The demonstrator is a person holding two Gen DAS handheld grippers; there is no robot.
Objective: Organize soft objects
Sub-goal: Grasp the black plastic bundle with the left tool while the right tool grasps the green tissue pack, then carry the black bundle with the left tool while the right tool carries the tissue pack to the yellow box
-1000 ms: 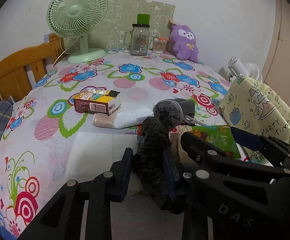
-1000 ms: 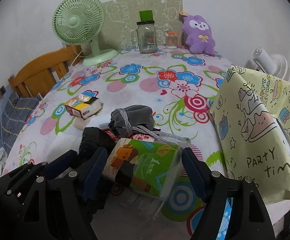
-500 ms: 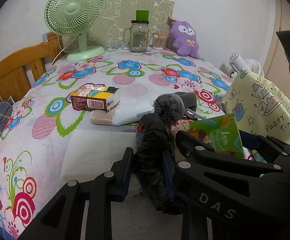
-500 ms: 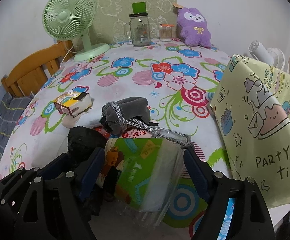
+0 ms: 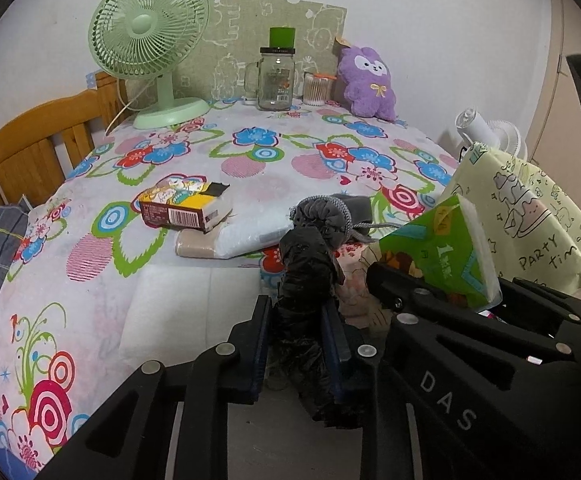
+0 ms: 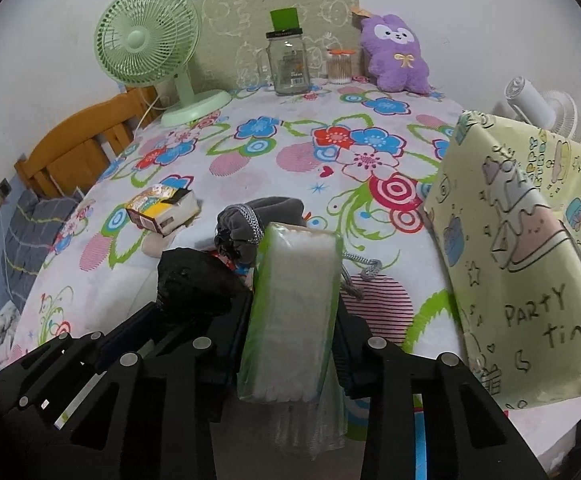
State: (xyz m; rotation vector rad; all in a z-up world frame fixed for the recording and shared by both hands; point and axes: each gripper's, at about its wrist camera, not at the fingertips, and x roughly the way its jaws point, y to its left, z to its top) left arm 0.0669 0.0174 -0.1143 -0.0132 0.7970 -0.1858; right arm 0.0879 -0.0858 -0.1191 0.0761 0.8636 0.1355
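Note:
My left gripper is shut on a crumpled black plastic bag, held upright near the table's front edge. My right gripper is shut on a green tissue pack, lifted and turned on edge; the pack also shows in the left wrist view. The black bag shows left of it. A grey drawstring pouch lies just beyond on the flowered tablecloth. A yellow party gift bag stands at the right. A purple plush sits at the back.
A small snack box lies on a white wrapped pack at centre left. A white pad lies near the front. A green fan, glass jar and swab jar stand at the back. A wooden chair is on the left.
My right gripper has closed on the green tissue pack, lifted it off the table and turned it on edge. My left gripper has stayed shut on the black bag.

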